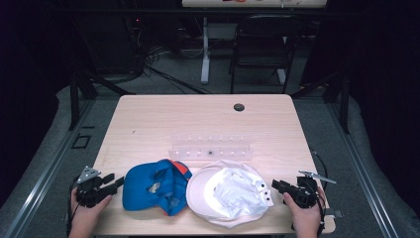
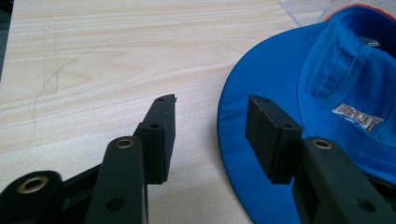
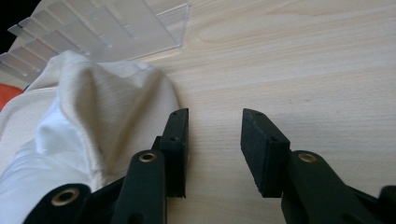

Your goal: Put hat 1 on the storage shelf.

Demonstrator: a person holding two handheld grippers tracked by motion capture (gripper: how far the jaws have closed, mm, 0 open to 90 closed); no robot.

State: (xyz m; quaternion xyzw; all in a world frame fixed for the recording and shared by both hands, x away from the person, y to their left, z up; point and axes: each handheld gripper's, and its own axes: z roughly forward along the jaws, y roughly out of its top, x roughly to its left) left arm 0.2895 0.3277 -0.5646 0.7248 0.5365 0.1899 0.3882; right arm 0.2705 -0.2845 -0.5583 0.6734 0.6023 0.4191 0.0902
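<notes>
- 2 hats lie side by side at the near edge of the table (image 1: 148, 119), brims touching or overlapping slightly: a blue hat (image 1: 151, 188) on the left and a white hat (image 1: 228, 196) on the right. Both seem to lie crown down with the inside up, which leaves the brims easy to reach from the sides.
- 1 clear rack (image 1: 210, 148) sits just behind them, near the middle of the table; I judge it is where the hats are meant to go, though its use cannot be told for sure.
- Left gripper (image 1: 111, 183) rests at the blue hat's outer side. Its jaws are spread with nothing pinched; in the left gripper view the blue hat's (image 2: 289, 116) brim edge lies between and under them, so a close would likely catch the brim.
- Right gripper (image 1: 277, 187) sits at the white hat's outer side, jaws also spread and empty. In the right gripper view its near jaw stands just beside the white hat's (image 3: 84, 135) fold, with bare wood between the pads.
- Each gripper faces inward from its own side, seemingly so each hand can take the hat nearest it.
</notes>
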